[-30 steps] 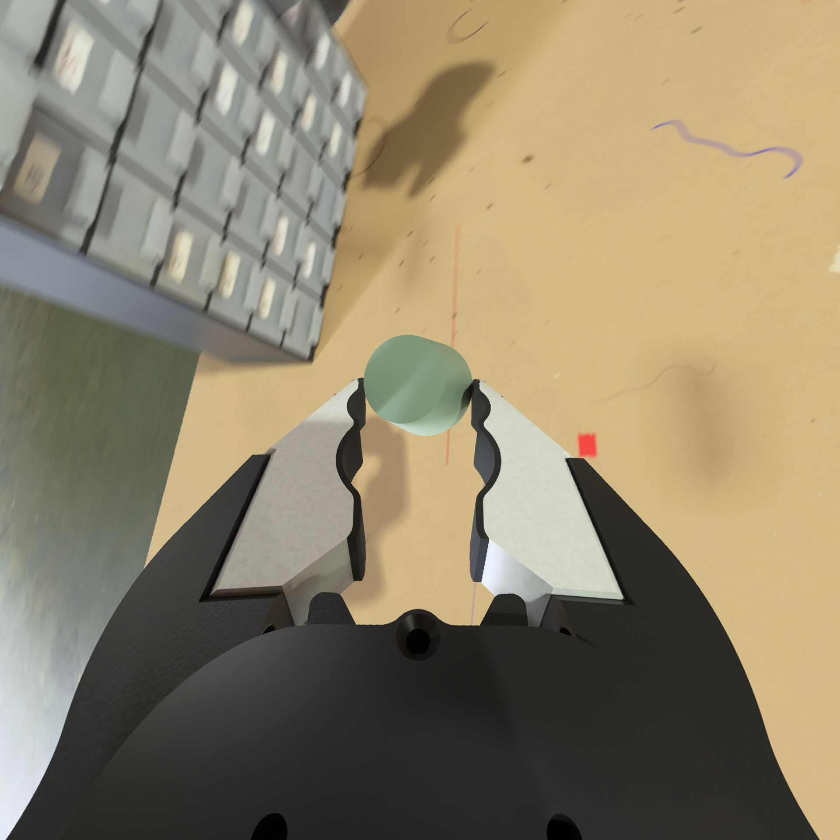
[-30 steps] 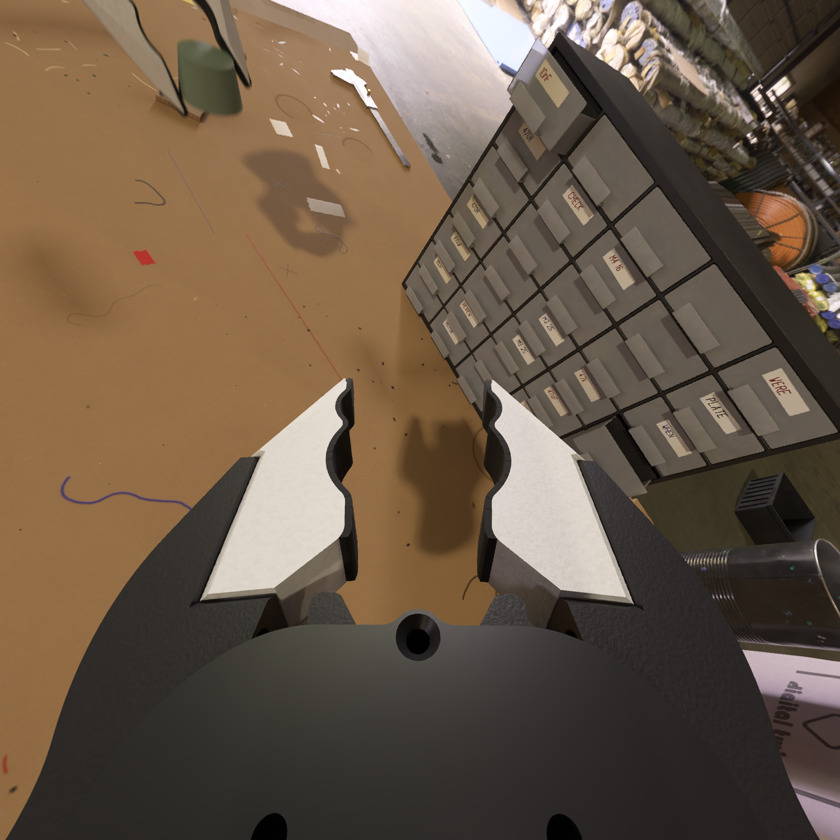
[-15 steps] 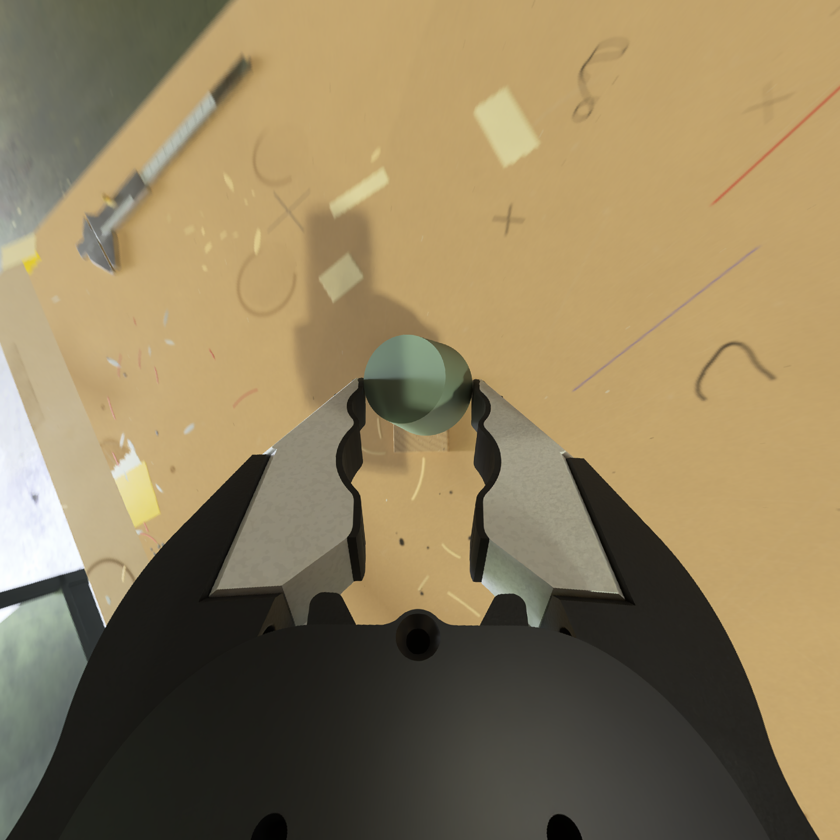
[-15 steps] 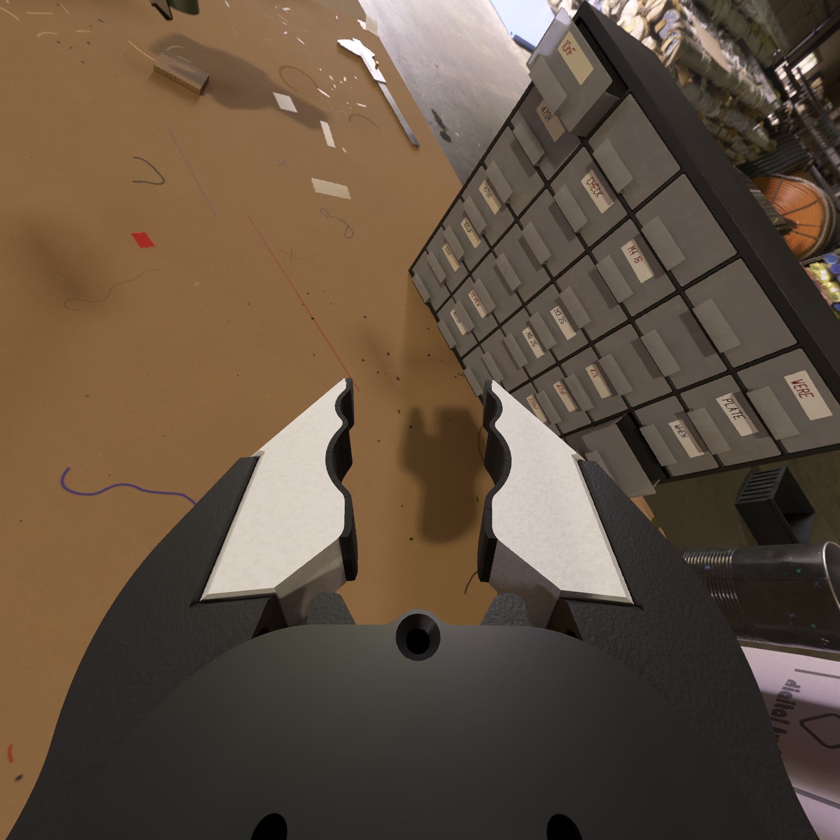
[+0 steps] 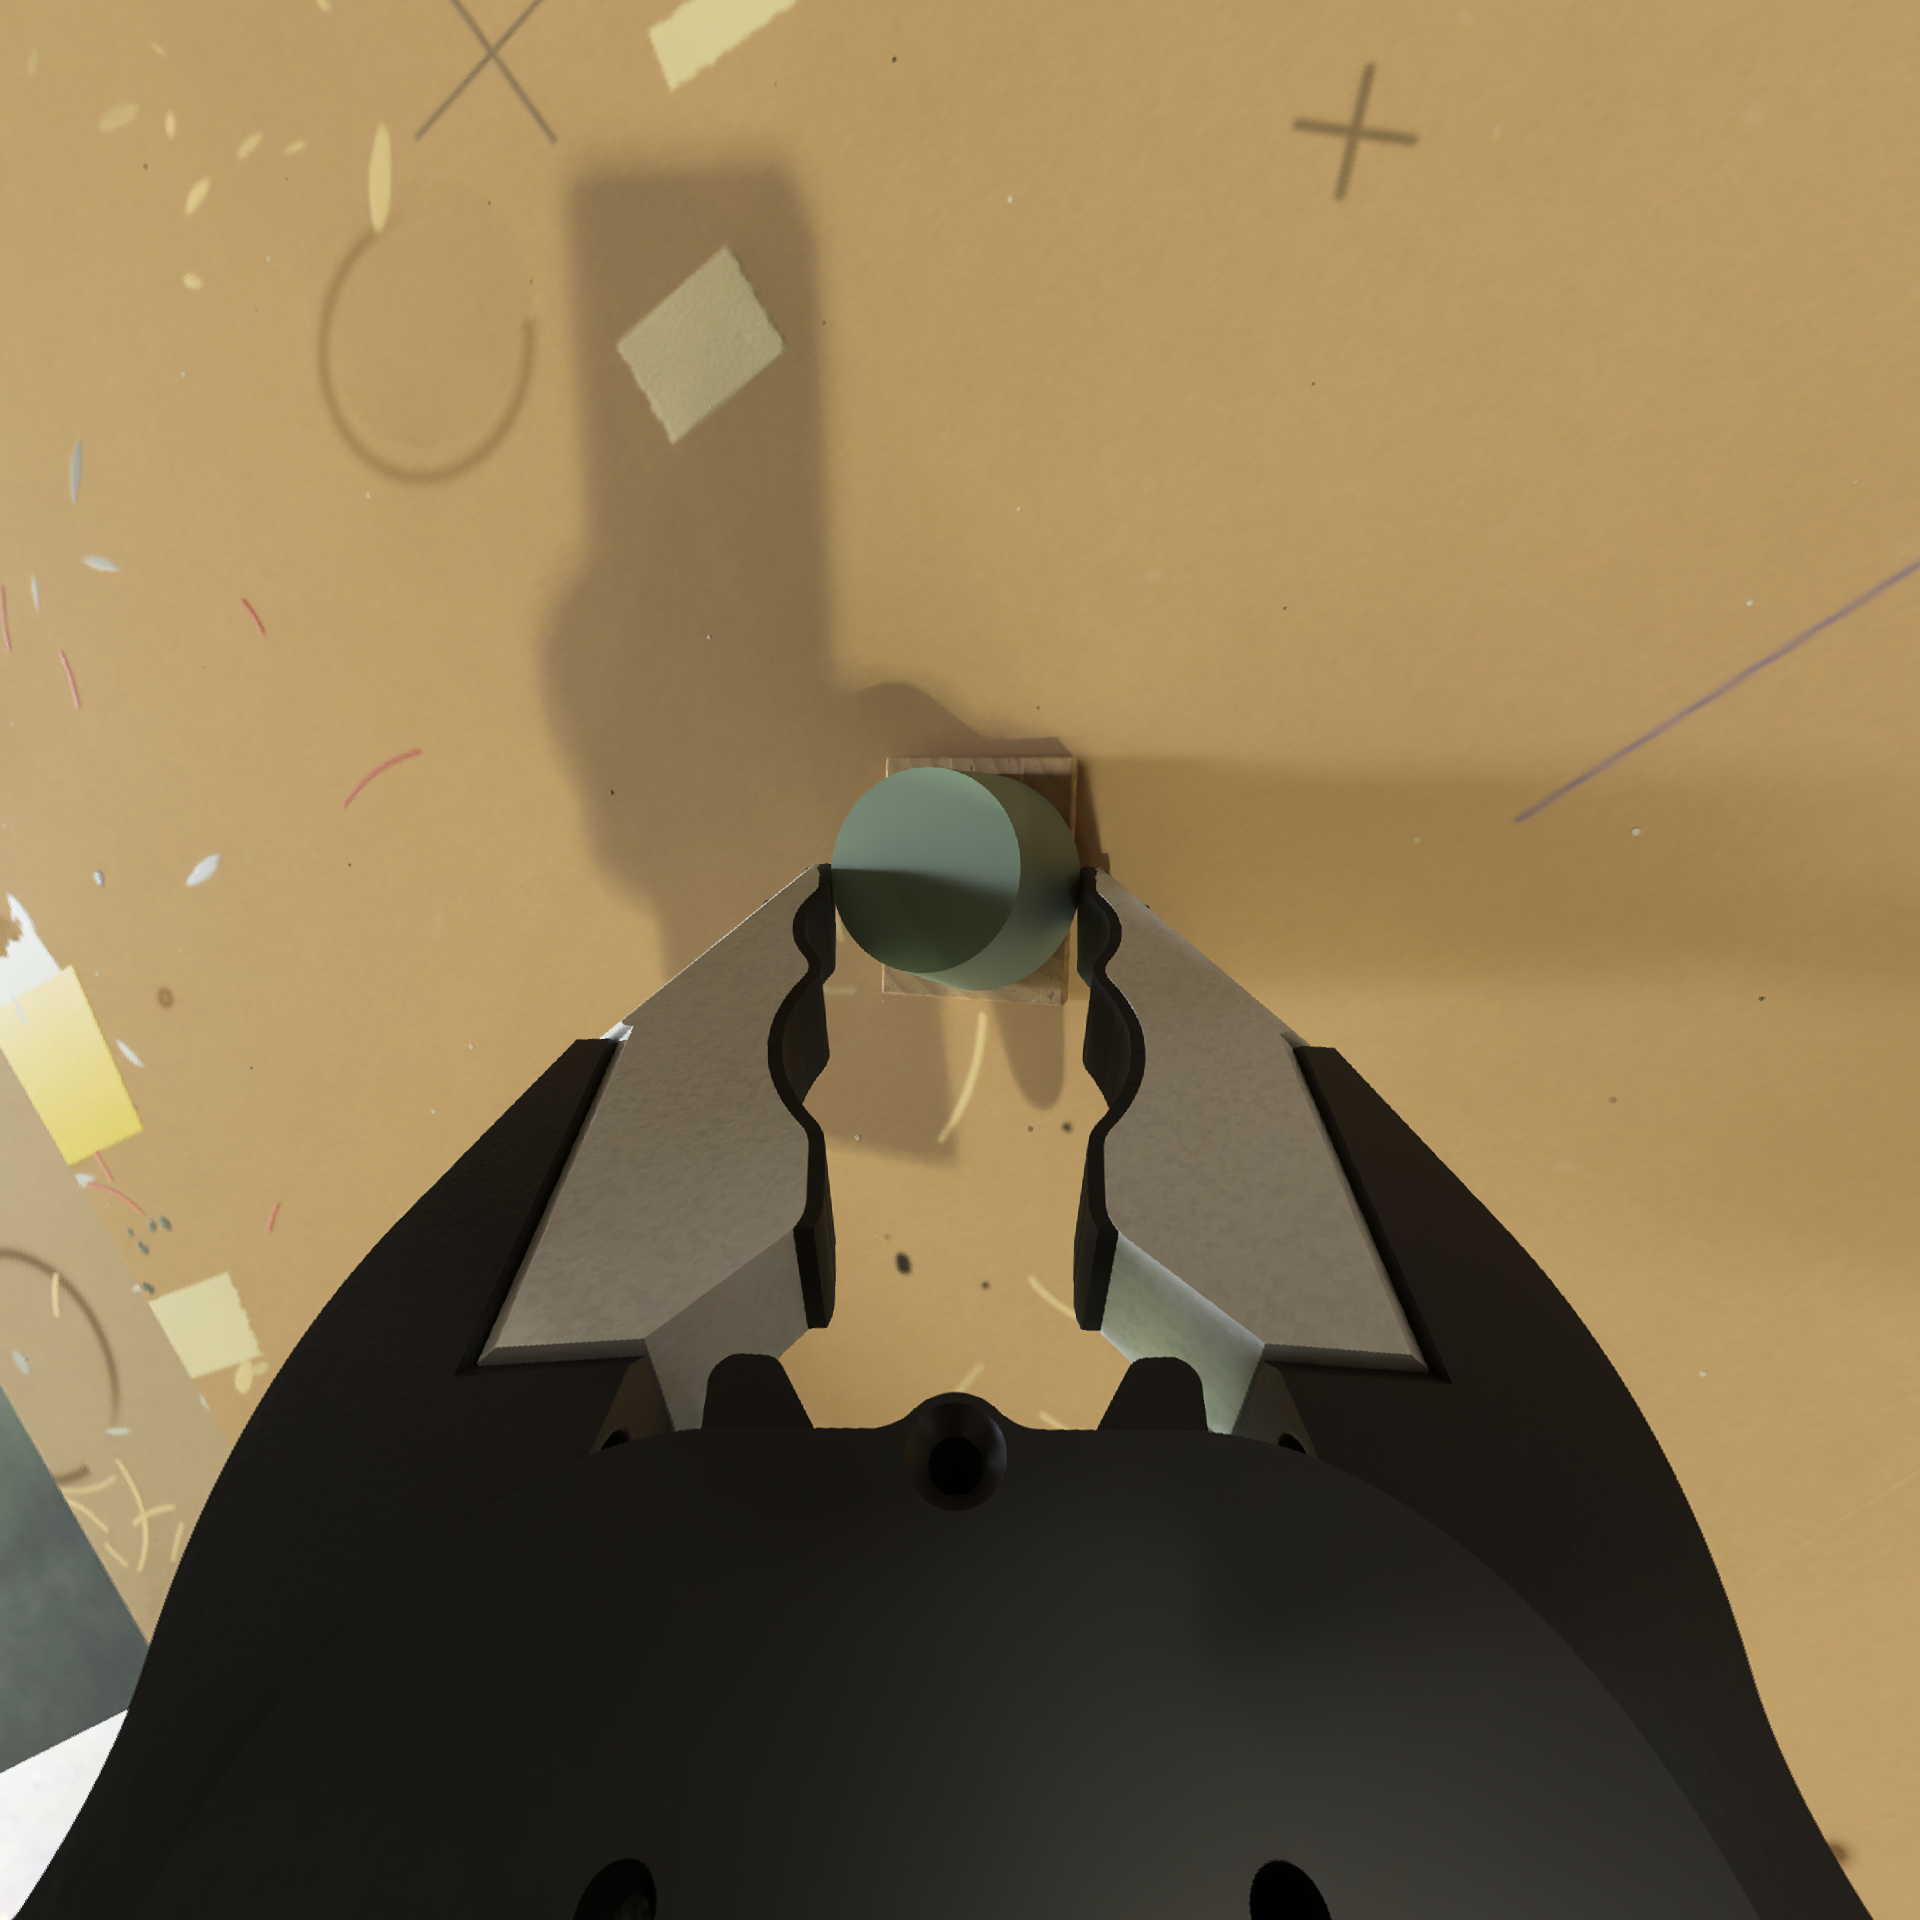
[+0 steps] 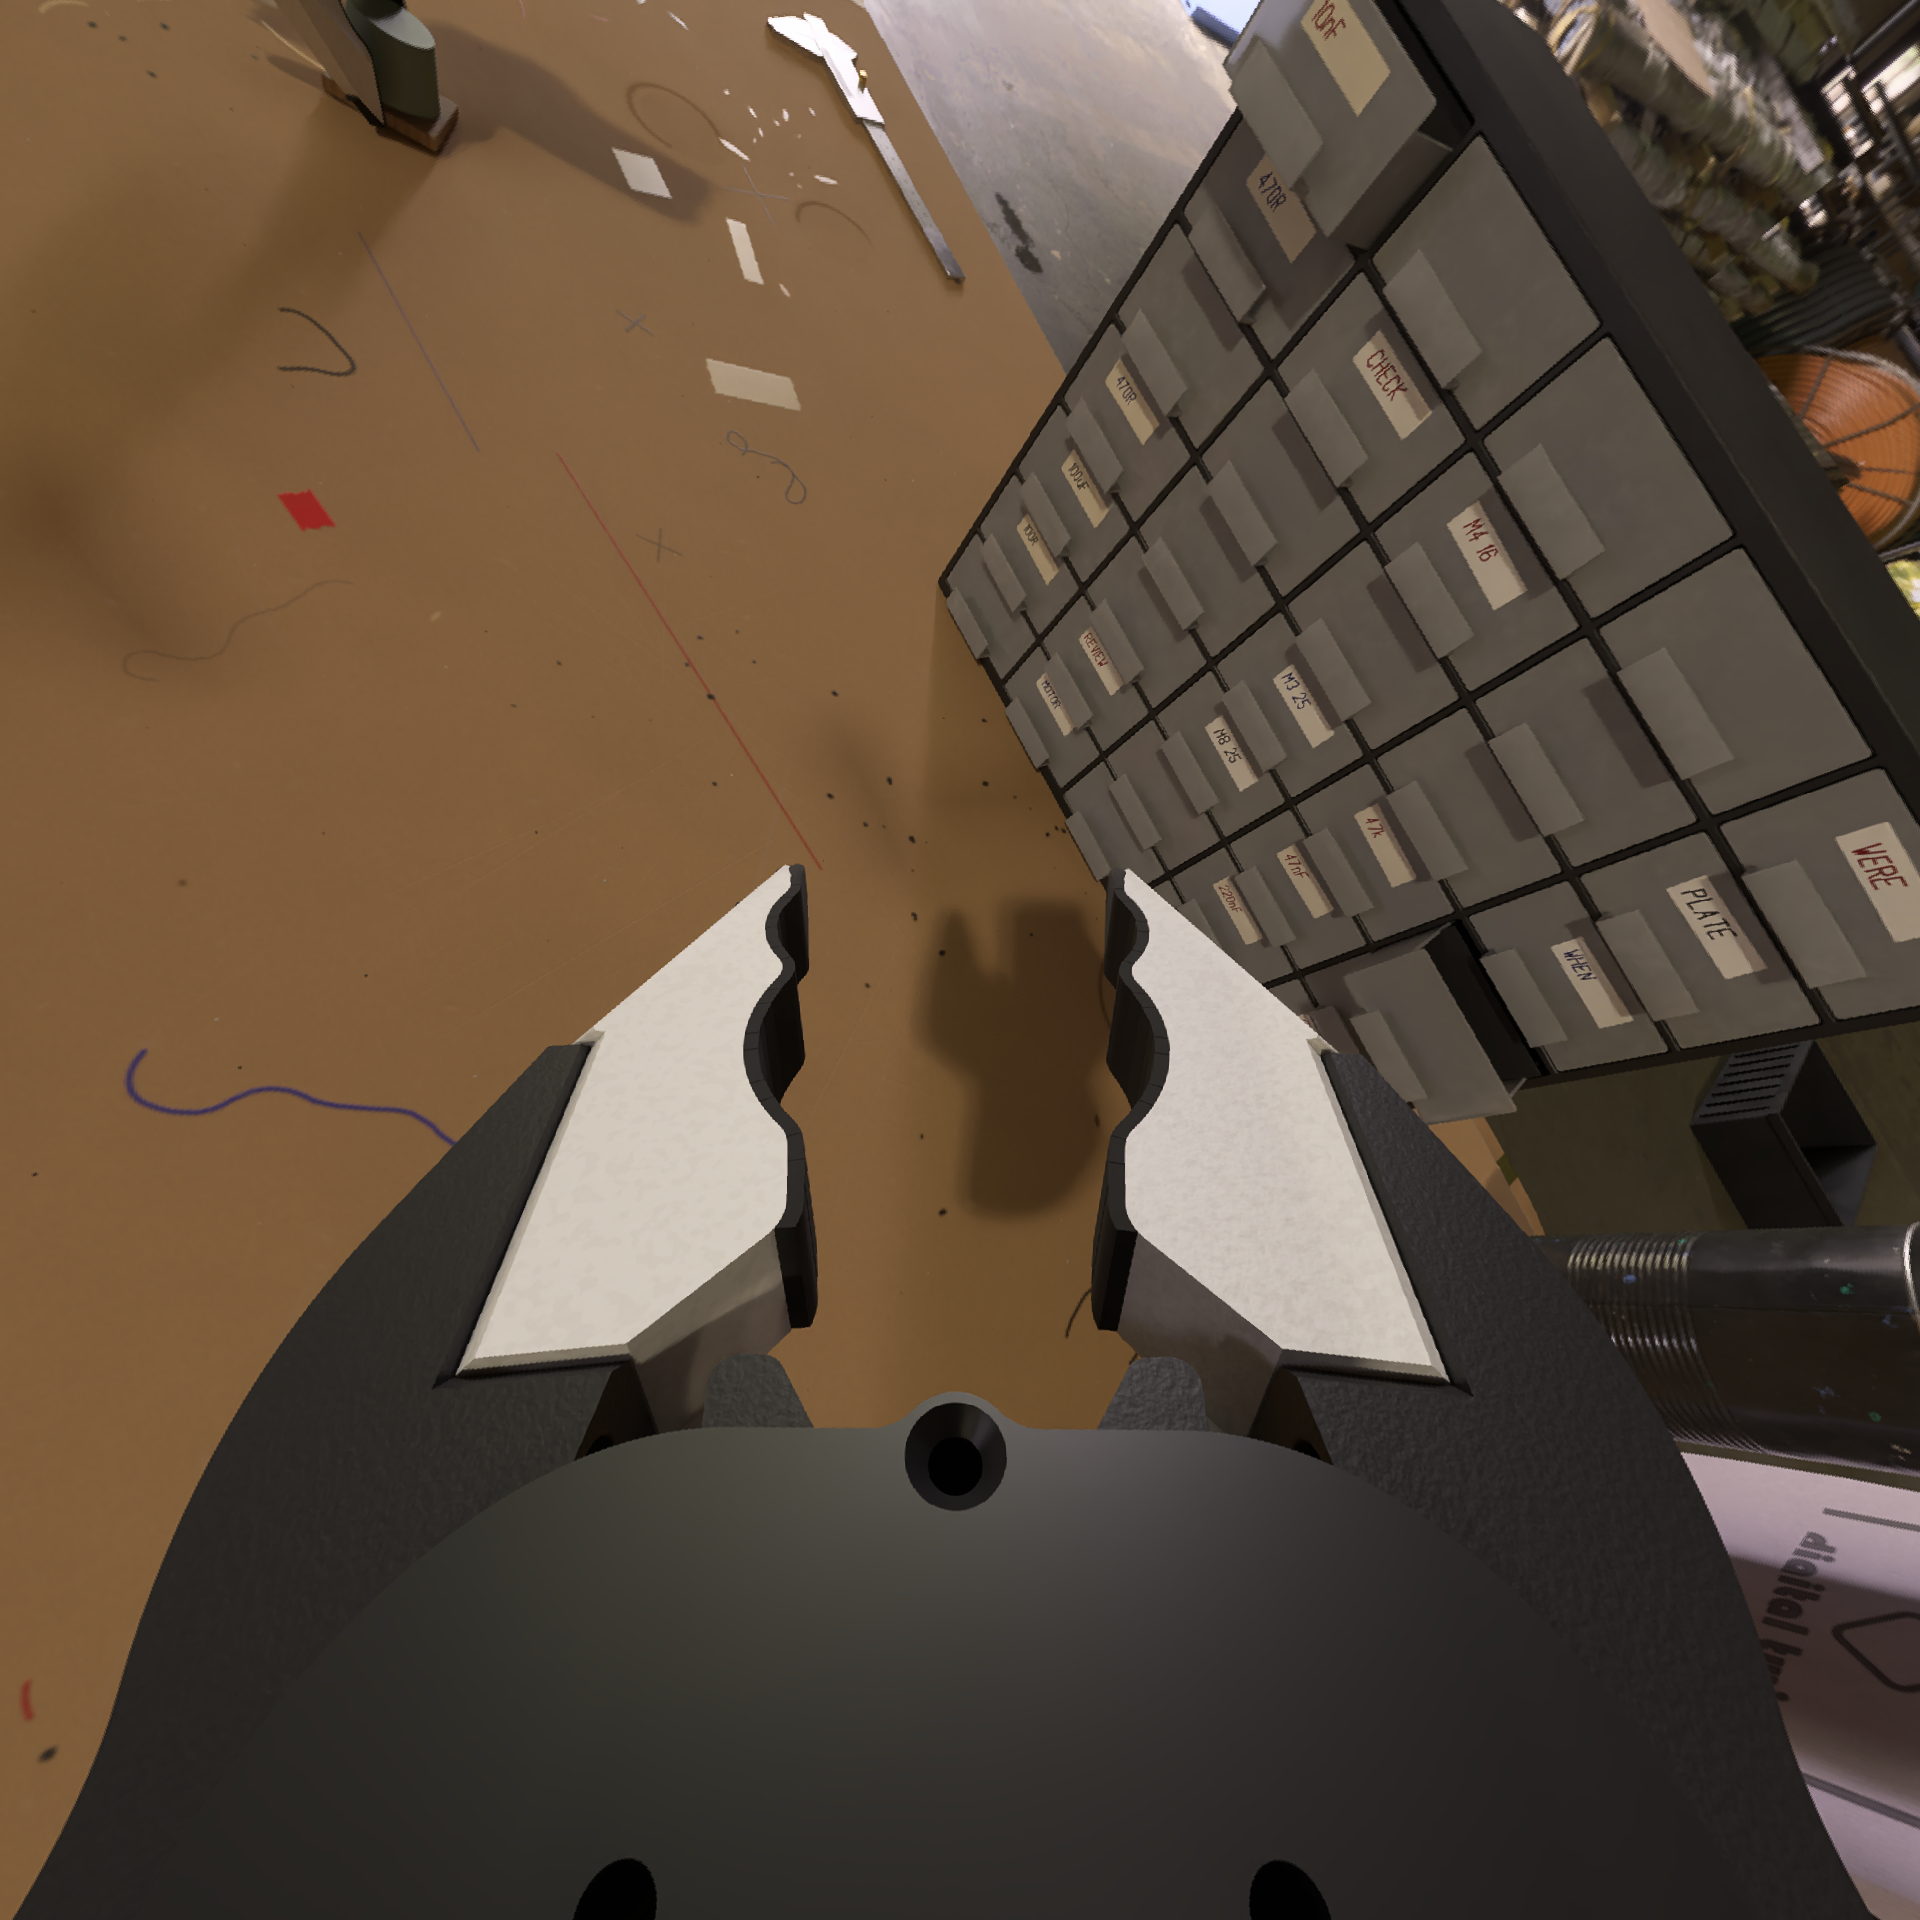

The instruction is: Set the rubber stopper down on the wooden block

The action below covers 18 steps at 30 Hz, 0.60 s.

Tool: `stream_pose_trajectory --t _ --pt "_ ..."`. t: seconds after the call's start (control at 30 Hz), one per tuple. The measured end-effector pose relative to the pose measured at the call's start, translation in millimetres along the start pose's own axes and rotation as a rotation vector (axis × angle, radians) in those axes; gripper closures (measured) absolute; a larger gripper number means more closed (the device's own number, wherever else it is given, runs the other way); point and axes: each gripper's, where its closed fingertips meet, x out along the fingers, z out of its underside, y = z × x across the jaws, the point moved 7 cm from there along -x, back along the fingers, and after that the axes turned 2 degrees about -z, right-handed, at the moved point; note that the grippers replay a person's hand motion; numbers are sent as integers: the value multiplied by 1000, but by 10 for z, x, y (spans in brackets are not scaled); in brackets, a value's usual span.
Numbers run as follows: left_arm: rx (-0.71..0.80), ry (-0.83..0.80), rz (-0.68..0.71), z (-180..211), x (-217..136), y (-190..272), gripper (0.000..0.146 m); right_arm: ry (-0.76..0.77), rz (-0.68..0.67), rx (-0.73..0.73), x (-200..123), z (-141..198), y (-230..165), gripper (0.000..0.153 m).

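Observation:
My left gripper (image 5: 956, 883) is shut on the green rubber stopper (image 5: 951, 894), held at the fingertips and pointing down. The small wooden block (image 5: 1049, 777) lies right under the stopper, its edges showing around it; I cannot tell whether they touch. In the right wrist view the stopper (image 6: 405, 52) and the block (image 6: 431, 130) show far off at the top left, with the stopper right at the block. My right gripper (image 6: 956, 894) is open and empty above the brown tabletop.
A grey drawer cabinet (image 6: 1403, 644) stands at the right of the right gripper. A metal can (image 6: 1745, 1340) lies beyond the table's edge. A caliper (image 6: 894, 156) lies near the far edge. Paper scraps (image 5: 698, 343) and shavings lie around the block.
My left gripper has come down with the stopper until it sits directly over the wooden block, close to it. The right gripper has barely moved.

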Motion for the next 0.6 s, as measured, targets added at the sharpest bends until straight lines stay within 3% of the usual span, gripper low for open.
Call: stream_pose_trajectory --t 0.23,0.47,0.6 --pt "-10 13 -17 106 -89 -69 90 -13 -4 5 27 17 8 95" --pt "-103 63 -215 101 -501 -378 89 -24 -13 3 65 21 7 95" --pt "-89 -8 -300 67 -499 -525 90 -28 -16 -2 71 19 2 95"
